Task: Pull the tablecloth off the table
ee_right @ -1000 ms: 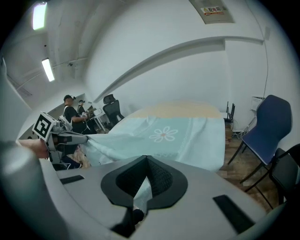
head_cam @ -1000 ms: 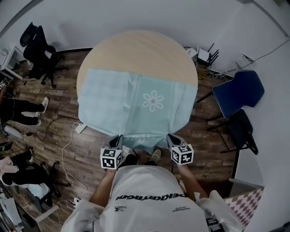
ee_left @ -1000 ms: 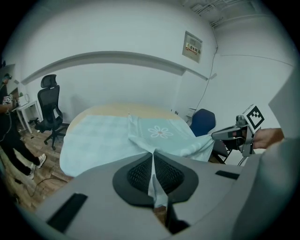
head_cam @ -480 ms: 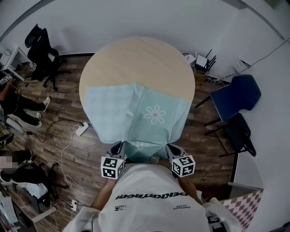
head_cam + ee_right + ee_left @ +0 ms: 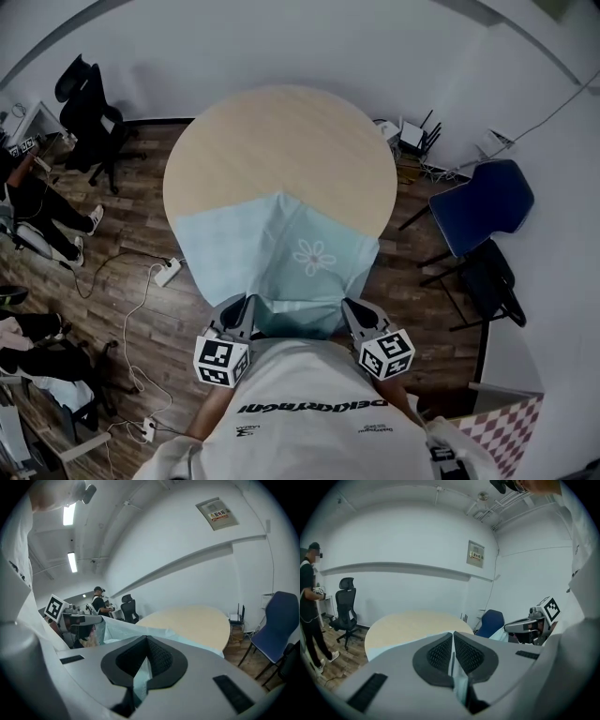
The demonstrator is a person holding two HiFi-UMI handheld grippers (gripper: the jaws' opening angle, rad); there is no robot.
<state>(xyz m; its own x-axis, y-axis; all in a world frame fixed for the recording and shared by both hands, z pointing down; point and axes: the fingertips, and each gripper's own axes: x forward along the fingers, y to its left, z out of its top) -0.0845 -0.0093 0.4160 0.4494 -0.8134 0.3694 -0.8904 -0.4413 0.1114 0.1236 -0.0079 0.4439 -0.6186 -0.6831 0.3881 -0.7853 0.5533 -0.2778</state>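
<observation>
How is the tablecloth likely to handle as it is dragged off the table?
Probably floppy: the tablecloth ridges into a fold on the table and droops over the near edge. Likely thin and light: the left claw and right claw pinch it with jaws almost together. It should slide easily over the smooth top.

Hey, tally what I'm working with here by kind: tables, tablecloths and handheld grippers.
Round light-wood table: 1
Pale blue tablecloth with a flower print: 1
Handheld grippers: 2, the left gripper and the right gripper, each shut on that cloth's near edge
Total: 4
</observation>
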